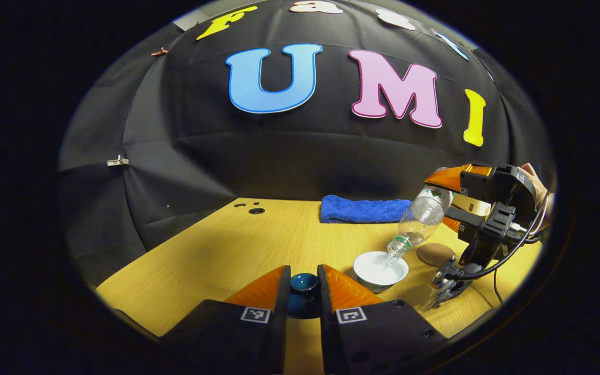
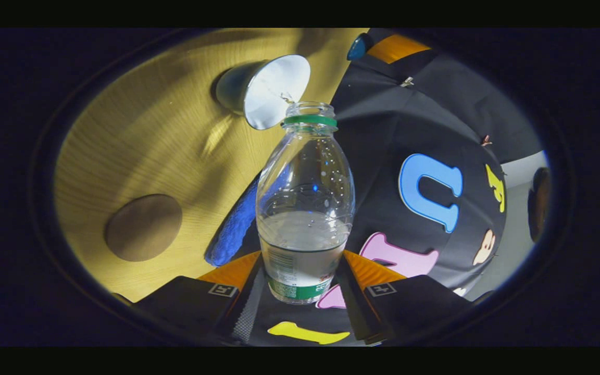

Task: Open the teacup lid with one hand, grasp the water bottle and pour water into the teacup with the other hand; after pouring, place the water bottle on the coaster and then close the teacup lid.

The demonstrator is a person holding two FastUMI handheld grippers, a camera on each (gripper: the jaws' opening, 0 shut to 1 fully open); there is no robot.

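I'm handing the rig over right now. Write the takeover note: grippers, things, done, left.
Left gripper: shut on the dark blue lid, held off the cup.
Right gripper: shut on the bottle, tilted, mouth over the cup, water trickling in.
Coaster: bare, on the table just beyond the cup. Blue towel at the back.
Done: lid off, bottle grasped, pouring under way.
Left: finish pouring, stand bottle on coaster, put lid back.

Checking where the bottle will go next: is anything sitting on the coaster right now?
No, the round brown coaster lies bare on the table, while the bottle is tipped over the cup.
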